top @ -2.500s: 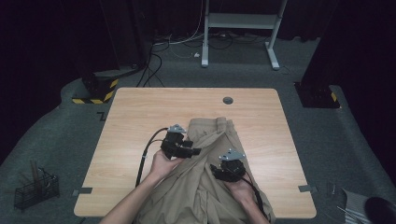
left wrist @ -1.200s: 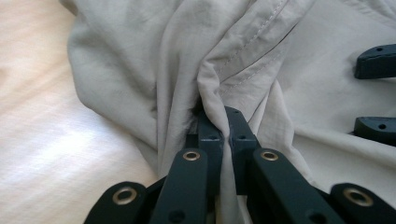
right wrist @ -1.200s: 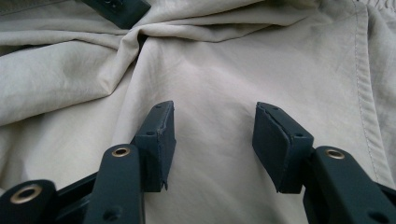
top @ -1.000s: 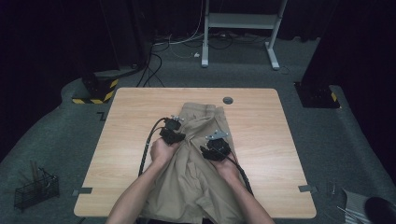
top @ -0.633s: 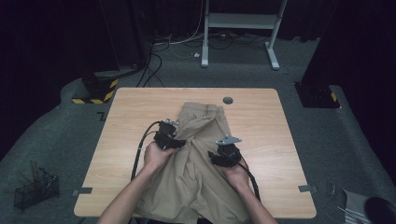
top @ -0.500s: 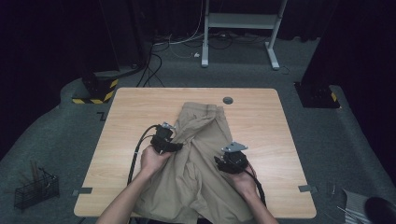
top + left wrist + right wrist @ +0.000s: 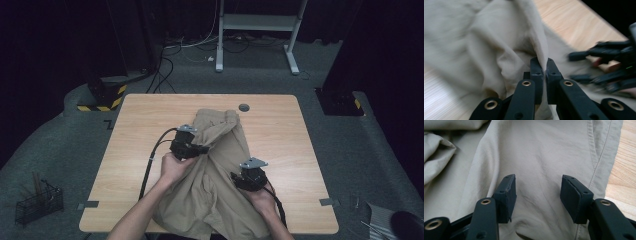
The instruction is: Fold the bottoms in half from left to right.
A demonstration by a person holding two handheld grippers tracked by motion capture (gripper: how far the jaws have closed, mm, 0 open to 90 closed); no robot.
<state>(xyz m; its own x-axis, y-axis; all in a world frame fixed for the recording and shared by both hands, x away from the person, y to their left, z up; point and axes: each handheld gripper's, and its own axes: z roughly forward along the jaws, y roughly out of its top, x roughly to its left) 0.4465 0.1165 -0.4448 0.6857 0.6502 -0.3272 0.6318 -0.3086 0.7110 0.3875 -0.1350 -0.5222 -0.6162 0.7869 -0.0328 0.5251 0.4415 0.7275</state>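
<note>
A pair of tan trousers (image 7: 222, 142) lies crumpled on the wooden table (image 7: 145, 120), its legs hanging over the near edge. My left gripper (image 7: 204, 149) is at the cloth's left side and has just been closing. In the left gripper view it (image 7: 544, 62) is shut on a raised fold of the trousers (image 7: 499, 37). My right gripper (image 7: 237, 177) rests lower right on the fabric. In the right gripper view it (image 7: 537, 183) stands open over smooth cloth (image 7: 544, 152) beside a pocket seam (image 7: 596, 155), with nothing pinched. Blurred, the right gripper (image 7: 596, 65) also shows in the left gripper view.
A round cable hole (image 7: 244, 107) sits near the table's far edge. On the floor, a wire basket (image 7: 37, 202) stands at the left, a yellow-and-black base (image 7: 102, 97) at the far left corner, and a white desk frame (image 7: 257, 22) with cables behind.
The right gripper has slid right and toward the near edge over the trousers. The left gripper has shut on a fold and lifted it into a ridge.
</note>
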